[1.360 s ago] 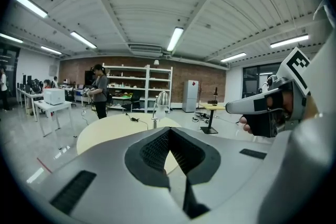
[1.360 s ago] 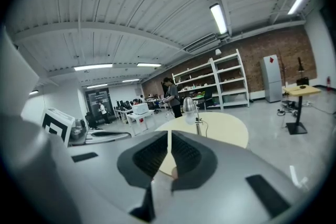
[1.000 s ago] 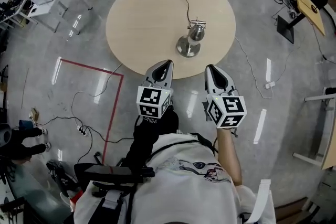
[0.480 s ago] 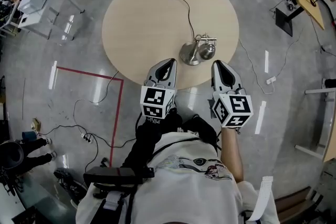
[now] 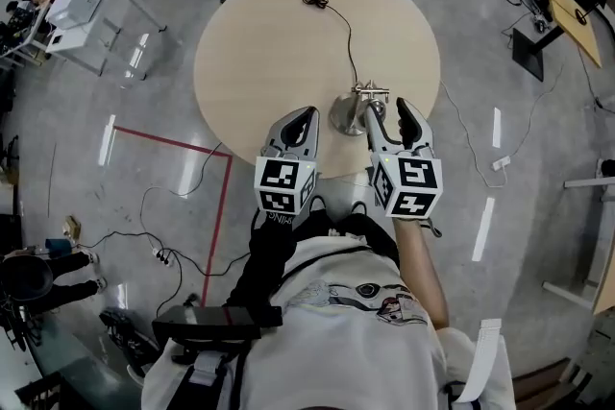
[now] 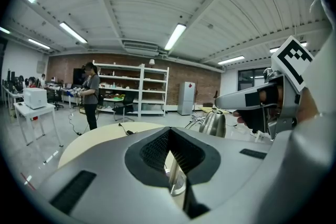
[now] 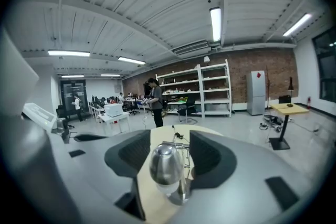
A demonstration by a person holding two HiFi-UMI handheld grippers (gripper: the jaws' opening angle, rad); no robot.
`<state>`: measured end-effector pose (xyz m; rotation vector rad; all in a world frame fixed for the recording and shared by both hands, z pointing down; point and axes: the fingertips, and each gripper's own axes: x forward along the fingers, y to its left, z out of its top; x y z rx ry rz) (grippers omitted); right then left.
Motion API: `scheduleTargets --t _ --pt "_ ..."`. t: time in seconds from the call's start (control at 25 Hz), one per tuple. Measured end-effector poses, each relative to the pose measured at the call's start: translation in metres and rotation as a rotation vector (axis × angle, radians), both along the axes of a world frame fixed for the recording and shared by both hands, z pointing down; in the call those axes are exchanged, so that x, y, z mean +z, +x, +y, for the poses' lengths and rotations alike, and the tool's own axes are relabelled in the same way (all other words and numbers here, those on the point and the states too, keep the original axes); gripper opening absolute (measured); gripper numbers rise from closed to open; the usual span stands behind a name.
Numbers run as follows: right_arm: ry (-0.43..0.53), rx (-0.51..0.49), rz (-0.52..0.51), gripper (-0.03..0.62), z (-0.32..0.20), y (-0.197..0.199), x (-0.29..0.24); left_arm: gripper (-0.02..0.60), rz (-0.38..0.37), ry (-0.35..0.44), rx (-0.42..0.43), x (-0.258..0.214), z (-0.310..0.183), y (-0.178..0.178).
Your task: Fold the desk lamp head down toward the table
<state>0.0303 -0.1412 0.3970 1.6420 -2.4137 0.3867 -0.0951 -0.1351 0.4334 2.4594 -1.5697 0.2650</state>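
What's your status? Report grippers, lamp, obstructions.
Left gripper shut, empty. Right gripper jaws just opened, lamp head between them, ungripped. Head not yet folded. Nothing in the way.

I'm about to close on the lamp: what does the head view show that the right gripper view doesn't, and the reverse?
Head view only: the full round outline of the table, the red floor tape, and the marker cube on the right hand-held gripper. Right gripper view only: the lamp head standing between that gripper's jaws, which have just been opening, with a gap on each side; shelves beyond. Both: the lamp base on the table.
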Motion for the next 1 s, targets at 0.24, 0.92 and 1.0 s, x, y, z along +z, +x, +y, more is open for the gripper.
scheduleTargets --t 0.24,0.92,1.0 --pt "-0.113 0.007 0.061 0.219 -0.005 -0.009 0.028 0.002 -0.007 -0.012 -0.006 0.003 -0.011 -0.001" --pt "-0.108 0.042 0.145 0.219 -0.004 -0.015 0.041 0.002 -0.008 -0.041 0.004 0.015 -0.023 -0.009" --pt "-0.106 0.041 0.145 0.219 -0.003 -0.015 0.040 0.002 -0.008 -0.044 0.003 0.015 -0.022 -0.010"
